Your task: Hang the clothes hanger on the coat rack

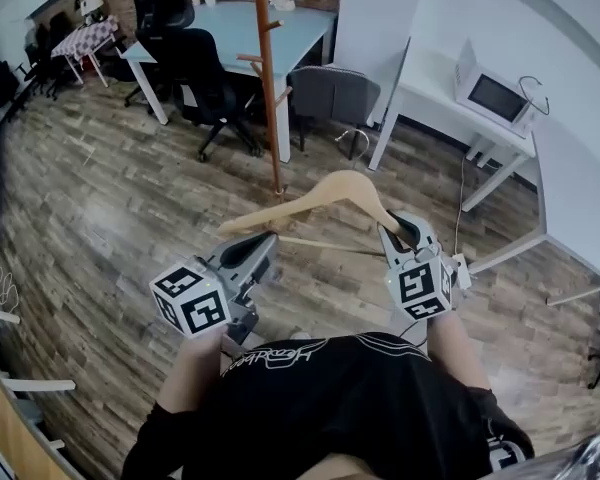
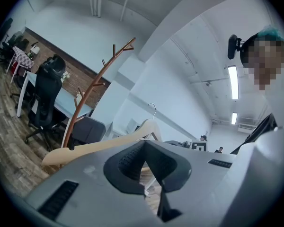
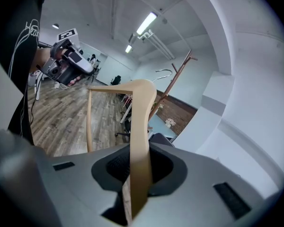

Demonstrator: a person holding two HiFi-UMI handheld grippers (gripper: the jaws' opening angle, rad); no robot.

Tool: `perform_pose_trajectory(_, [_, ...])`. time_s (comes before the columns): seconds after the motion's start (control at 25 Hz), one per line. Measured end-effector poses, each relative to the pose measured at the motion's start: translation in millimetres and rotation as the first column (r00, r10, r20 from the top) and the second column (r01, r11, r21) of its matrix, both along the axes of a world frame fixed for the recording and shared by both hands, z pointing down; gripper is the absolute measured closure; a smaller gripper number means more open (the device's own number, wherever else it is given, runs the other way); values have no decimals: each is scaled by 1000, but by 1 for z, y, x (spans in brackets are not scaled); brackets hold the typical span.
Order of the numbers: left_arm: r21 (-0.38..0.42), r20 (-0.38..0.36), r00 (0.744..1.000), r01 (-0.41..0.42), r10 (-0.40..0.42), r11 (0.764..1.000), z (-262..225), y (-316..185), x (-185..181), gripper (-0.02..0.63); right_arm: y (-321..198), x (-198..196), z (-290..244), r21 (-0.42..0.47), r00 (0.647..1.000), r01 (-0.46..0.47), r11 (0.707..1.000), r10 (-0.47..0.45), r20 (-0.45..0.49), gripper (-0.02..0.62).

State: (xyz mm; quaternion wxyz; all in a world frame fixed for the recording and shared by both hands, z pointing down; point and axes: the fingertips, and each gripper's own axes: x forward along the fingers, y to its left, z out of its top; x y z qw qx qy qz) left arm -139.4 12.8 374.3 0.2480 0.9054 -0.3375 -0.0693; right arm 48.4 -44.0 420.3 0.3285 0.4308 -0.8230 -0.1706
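Note:
A pale wooden clothes hanger (image 1: pixel 330 188) hangs in the air in front of me, its metal hook pointing away. My right gripper (image 1: pixel 395 230) is shut on the hanger's right arm end, and the right gripper view shows the arm (image 3: pixel 142 122) running up from between the jaws (image 3: pixel 141 162). My left gripper (image 1: pixel 265 243) sits at the hanger's left end, over the lower bar, jaws close together. In the left gripper view the hanger (image 2: pixel 99 145) passes just beyond its tips (image 2: pixel 145 148); whether they pinch the bar is hidden. The brown coat rack (image 1: pixel 268 78) stands ahead on the wooden floor.
Behind the rack are a light blue table (image 1: pixel 280 28), a black office chair (image 1: pixel 195 63) and a grey chair (image 1: pixel 330 93). A white desk (image 1: pixel 430 73) with a microwave (image 1: pixel 495 98) runs along the right. Another person is far off in the room (image 2: pixel 202 138).

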Motion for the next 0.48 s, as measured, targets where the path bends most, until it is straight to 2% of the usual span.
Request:
perform_pose_trajectory(0.2, [40,-4,1000,-13,13,999,-16,-36,-17,600,-33,-11,-14,39,1000,-27,999,27,4,505])
perform_pose_trajectory(0.48, [49,4,1000,-22,22,999,-20,-73,-11,598,-65,-4,-9,29,999,-32,999,31,12,505])
